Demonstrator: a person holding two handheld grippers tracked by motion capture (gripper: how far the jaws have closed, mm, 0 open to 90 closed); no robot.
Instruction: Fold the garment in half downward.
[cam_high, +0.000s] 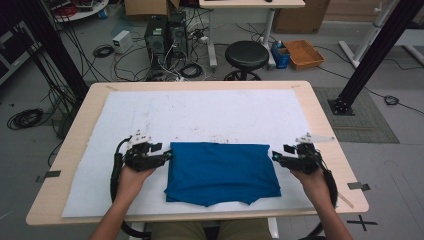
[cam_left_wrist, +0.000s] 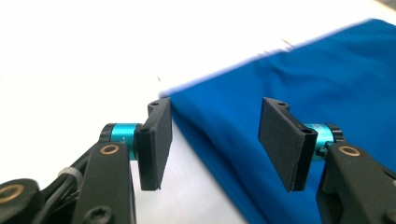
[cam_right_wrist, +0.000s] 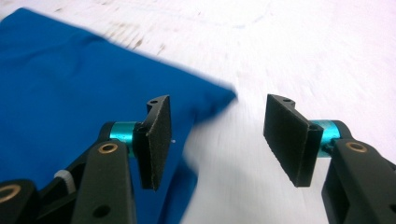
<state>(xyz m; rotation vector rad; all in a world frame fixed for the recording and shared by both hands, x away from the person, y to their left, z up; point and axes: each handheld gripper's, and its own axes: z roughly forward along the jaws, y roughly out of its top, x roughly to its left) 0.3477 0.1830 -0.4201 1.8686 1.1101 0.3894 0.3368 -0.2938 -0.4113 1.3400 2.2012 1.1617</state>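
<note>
on the white mat (cam_high: 200, 112), one folded blue cloth (cam_high: 220, 172), two grippers, left gripper (cam_high: 167, 156), right gripper (cam_high: 276, 157), jaws apart

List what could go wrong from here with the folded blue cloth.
1. Both tongs, left and right, stand open at the side edges of the blue cloth; a shallow bite may catch only the top layer and undo the fold.
2. The cloth's near edge lies close to the table front, so a tug toward the person may drag it off.
</note>
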